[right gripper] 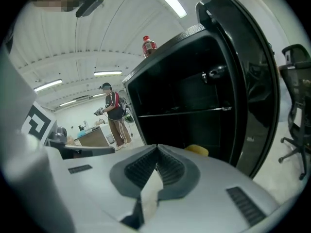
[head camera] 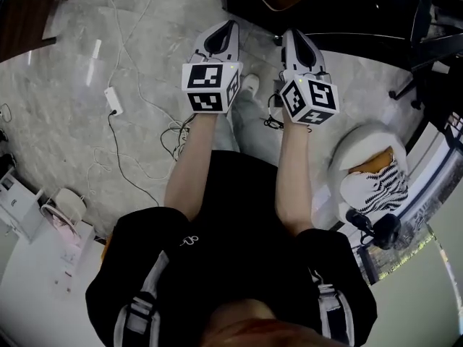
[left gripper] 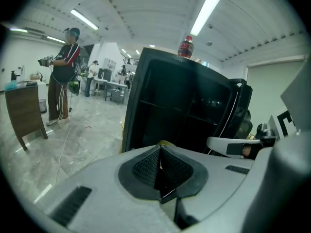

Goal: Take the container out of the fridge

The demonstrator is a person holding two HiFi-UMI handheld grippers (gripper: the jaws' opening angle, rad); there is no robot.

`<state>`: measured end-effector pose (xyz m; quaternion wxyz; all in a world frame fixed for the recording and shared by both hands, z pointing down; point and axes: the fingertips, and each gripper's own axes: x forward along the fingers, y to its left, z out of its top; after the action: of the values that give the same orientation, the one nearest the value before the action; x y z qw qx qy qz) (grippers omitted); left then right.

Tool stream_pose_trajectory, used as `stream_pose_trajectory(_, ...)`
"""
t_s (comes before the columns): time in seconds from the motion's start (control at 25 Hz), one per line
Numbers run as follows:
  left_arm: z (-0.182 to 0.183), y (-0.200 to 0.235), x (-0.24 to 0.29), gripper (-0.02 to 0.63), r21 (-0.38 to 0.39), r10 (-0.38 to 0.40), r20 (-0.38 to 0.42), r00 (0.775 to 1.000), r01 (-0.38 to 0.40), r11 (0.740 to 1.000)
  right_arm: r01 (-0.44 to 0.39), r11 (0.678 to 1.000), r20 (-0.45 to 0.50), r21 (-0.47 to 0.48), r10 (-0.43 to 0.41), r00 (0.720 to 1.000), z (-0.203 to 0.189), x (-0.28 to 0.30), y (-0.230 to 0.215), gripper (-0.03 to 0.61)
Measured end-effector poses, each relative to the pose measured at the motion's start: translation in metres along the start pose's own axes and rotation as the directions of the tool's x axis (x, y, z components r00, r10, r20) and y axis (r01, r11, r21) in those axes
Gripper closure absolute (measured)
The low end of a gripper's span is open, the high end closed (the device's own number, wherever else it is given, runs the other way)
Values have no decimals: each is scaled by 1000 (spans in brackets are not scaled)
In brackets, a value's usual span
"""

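Your light comes from ceiling strip lamps (left gripper: 206, 11), which are blown out to pure white at 1 o'clock in the left gripper view. The fridge (left gripper: 184, 106) interior reads almost black in both gripper views, and you can barely make out its shelves. In the head view the glossy floor (head camera: 72, 121) carries pale glare streaks at 10 o'clock. All three views bow like a fisheye and fall to black at the corners, and both gripper views look soft and grainy.

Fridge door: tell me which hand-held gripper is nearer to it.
Right. The right hand-held gripper is just left of the open fridge door. The left hand-held gripper is farther left, on the right one's far side.
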<state>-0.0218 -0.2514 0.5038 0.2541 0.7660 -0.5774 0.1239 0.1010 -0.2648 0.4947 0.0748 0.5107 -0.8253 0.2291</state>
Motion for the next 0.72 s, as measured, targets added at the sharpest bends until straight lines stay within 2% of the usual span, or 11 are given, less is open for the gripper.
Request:
stream_pose_trajectory(0.2,-24,5,13,604,10,-32,-55,998,33,999,16,999,-79,-28,-18,997,-41,13,-3,566)
stream_pose_trajectory(0.36,-31,13,23,604,10,-45,-72,996,46,999,20,998,-118,-61,-27,993,-56,30,-6,566)
stream_pose_trajectory(0.52,-36,19,27,604,4,-48,-82,995,48,999,4,980,-168,-197,-38,985,-61,48,-7,565)
stream_pose_trajectory(0.72,-43,32,27,604,-7,-35,-96,995,34,999,-68,928,-284,-366,-42,958,-81,83,-11,564)
